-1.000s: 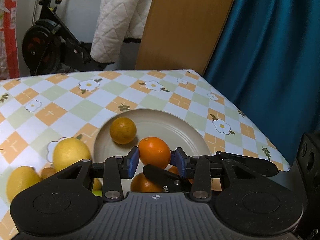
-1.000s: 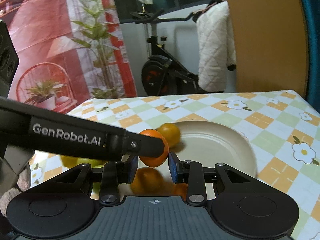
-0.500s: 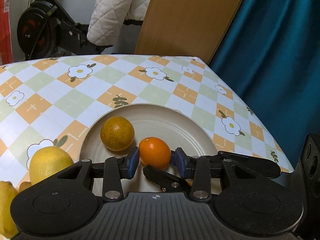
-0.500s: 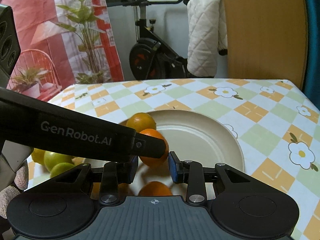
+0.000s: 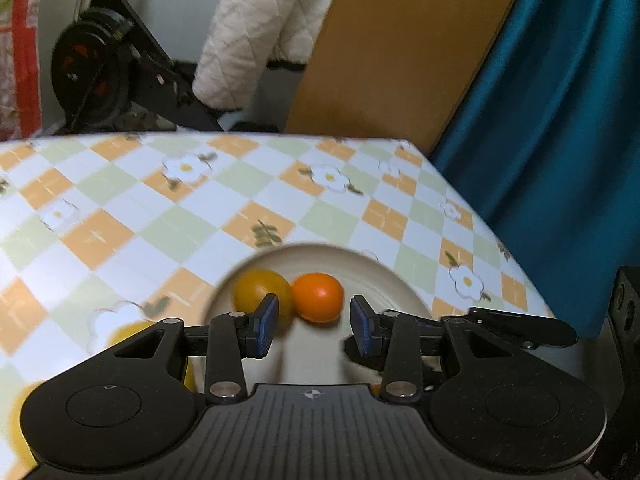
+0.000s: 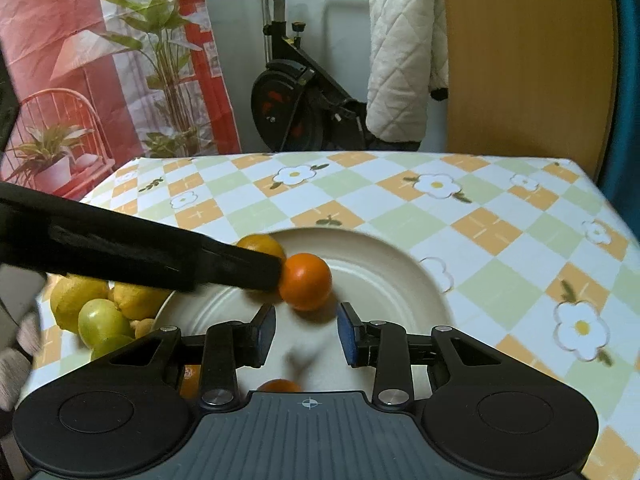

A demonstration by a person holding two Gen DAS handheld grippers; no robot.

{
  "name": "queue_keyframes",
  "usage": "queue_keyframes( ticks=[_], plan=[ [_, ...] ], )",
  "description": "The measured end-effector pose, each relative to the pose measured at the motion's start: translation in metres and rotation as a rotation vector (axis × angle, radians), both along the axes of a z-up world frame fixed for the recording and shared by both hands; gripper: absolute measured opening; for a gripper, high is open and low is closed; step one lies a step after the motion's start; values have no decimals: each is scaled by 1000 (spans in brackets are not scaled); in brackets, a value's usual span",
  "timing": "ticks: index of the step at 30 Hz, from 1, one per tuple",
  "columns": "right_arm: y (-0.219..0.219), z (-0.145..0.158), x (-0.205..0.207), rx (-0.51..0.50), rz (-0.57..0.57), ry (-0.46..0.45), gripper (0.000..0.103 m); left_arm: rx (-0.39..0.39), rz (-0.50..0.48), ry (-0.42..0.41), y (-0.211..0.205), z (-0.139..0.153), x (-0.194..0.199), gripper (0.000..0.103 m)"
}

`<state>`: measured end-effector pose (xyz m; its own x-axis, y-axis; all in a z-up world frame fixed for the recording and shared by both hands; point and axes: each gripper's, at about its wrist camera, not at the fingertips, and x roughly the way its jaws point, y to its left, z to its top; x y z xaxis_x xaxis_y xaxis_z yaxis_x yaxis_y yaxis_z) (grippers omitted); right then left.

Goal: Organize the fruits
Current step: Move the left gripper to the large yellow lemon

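Lemons (image 6: 76, 300) beside plate (image 6: 400, 280) show fully only in right-wrist view.

Soft, even indoor light, with faint shadows under the fruit beyond the fingers; motion blur smears the tablecloth (image 5: 168, 216), and fisheye bending curves the edges.

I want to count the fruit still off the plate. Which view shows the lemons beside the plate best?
The right wrist view: the lemons sit in a clear cluster on the tablecloth left of the plate. The left wrist view shows only blurred yellow patches at its lower left, mostly hidden behind the left claw.
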<state>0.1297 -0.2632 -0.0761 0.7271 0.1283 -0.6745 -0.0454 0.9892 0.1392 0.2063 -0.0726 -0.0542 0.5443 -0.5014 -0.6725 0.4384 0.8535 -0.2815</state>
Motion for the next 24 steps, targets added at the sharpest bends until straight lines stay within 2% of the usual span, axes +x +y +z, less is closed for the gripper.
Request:
queue_keyframes(
  ticks=[6, 13, 17, 24],
  plan=[
    [4, 27, -5, -6, 39, -26, 32, 5, 64, -87, 46, 40, -11, 42],
    [43, 46, 2, -17, 137, -43, 32, 49, 135, -156, 96, 68, -25, 42],
    [76, 49, 9, -26, 199, -35, 32, 68, 157, -157, 115, 71, -29, 42],
    [123, 42, 15, -19, 282, -3, 32, 73, 183, -112, 143, 53, -35, 42]
  ],
)
